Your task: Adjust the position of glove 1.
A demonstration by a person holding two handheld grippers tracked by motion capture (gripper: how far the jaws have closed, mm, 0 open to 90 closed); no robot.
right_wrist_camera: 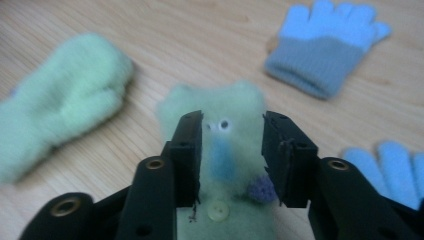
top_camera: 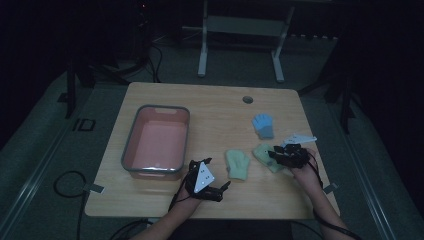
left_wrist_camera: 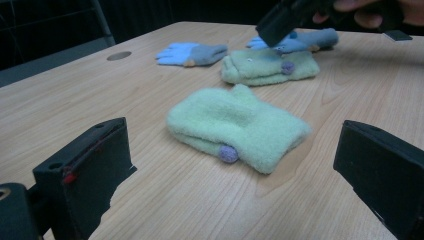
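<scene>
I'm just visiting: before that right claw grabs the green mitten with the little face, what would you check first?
1. Right claw lined up over the face mitten: ok, the mitten lies between its jaws.
2. Jaws apart enough to take it: ok, a gap shows on both sides.
3. Pads already pressing on the fabric: cannot tell.
4. Neighbouring plain green mitten and blue glove out of the jaws' way: ok, both lie apart.
5. Pink bin free to receive it: ok.
6. Left claw out of the way: ok, open, short of the mittens.
</scene>
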